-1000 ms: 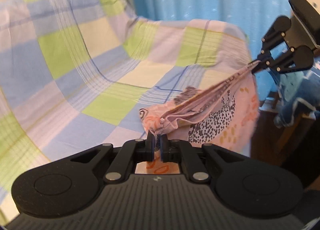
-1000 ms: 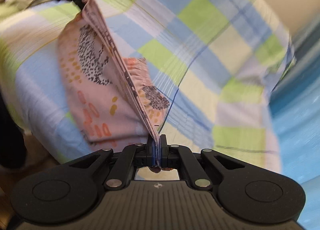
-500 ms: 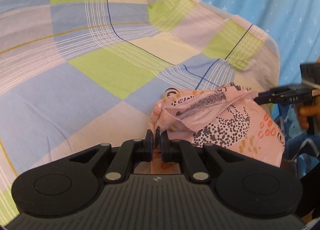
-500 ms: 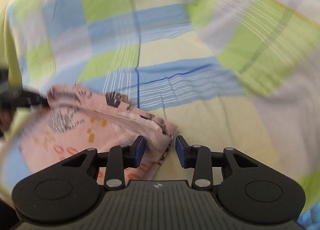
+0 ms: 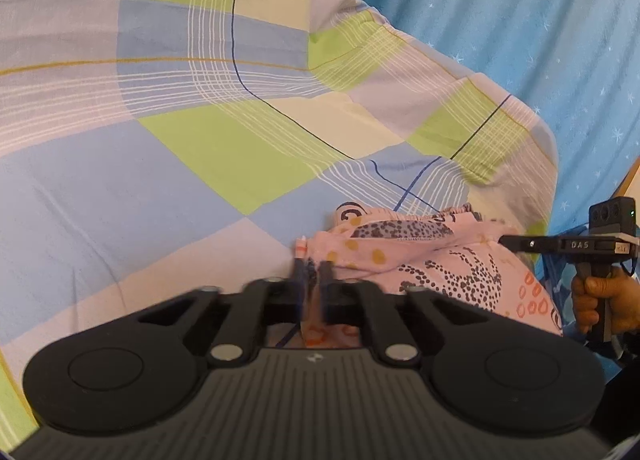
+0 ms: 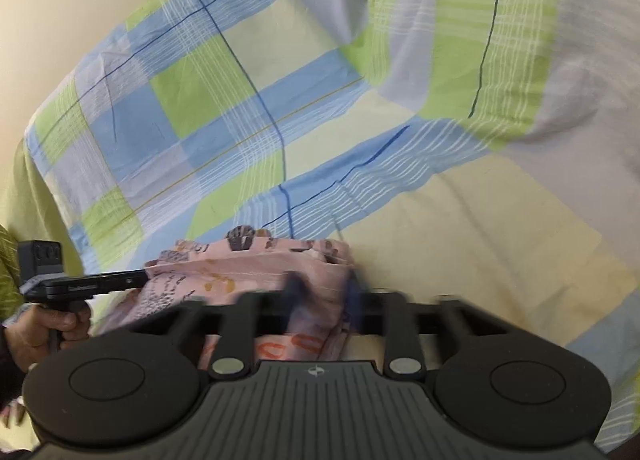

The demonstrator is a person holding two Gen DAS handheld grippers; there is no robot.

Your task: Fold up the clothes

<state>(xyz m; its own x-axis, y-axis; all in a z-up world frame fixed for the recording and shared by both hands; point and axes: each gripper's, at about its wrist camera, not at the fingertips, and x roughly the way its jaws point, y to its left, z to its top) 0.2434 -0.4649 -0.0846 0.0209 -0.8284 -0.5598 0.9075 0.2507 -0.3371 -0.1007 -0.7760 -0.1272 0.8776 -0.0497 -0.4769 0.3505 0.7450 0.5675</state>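
Pink printed garment lies folded on the checked bedsheet near its 5 o'clock edge so the fold sets, left gripper slightly parted at its corner, right gripper spread wide, releasing.

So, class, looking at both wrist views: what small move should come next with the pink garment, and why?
Probably part the left gripper fully and draw it back. The pink patterned garment lies doubled over on the checked sheet, the right gripper has its fingers wide apart, and pink cloth shows in the narrow gap between the left fingers, though blur hides whether they grip it.
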